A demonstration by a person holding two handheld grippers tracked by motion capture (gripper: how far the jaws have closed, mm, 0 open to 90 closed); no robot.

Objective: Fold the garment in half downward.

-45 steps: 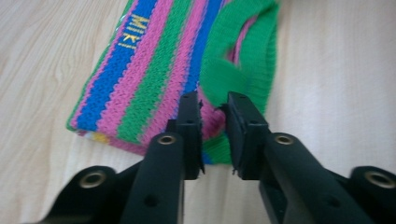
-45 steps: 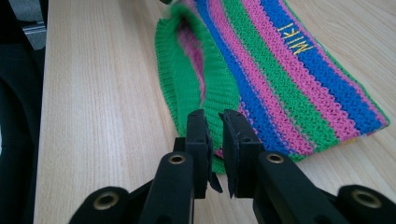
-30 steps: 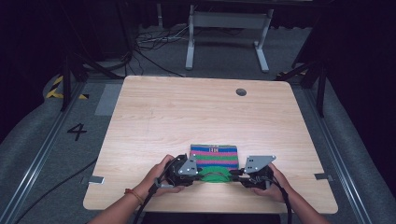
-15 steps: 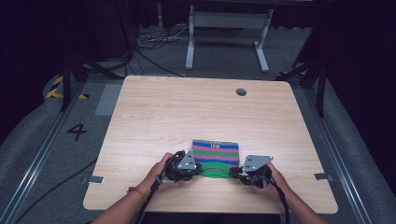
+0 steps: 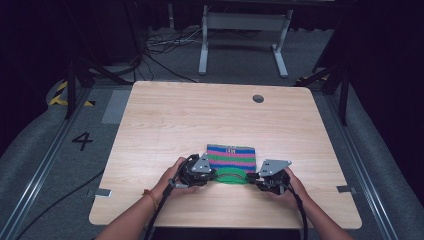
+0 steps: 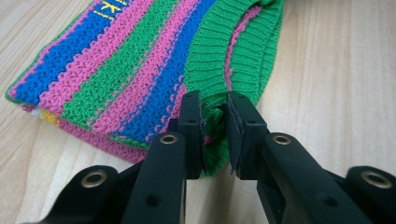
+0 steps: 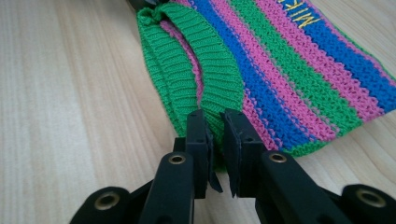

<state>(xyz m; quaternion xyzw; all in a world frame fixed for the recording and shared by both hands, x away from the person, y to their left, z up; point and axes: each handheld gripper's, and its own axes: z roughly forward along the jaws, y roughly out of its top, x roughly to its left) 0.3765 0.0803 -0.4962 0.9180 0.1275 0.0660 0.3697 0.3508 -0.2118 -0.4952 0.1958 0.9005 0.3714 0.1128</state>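
A folded knit garment (image 5: 231,154) with pink, blue and green stripes lies near the front middle of the table (image 5: 200,115). Its green ribbed hem (image 5: 231,176) faces the person and bows up between the two grippers. In the left gripper view my left gripper (image 6: 214,105) is shut on the hem's corner (image 6: 224,51), beside the striped body (image 6: 116,84). In the right gripper view my right gripper (image 7: 215,119) pinches the other end of the hem (image 7: 201,60) next to the stripes (image 7: 299,70). From above, the left gripper (image 5: 212,176) and right gripper (image 5: 251,177) flank the hem.
A round cable hole (image 5: 258,98) sits at the table's back right. The front table edge (image 5: 225,222) is close behind the hands. On the floor are cables (image 5: 165,45), a metal stand (image 5: 240,30) and rails (image 5: 45,165) beside the table.
Both grippers, holding the hem, have shifted slightly away from the person, and the garment has slid a little with them.
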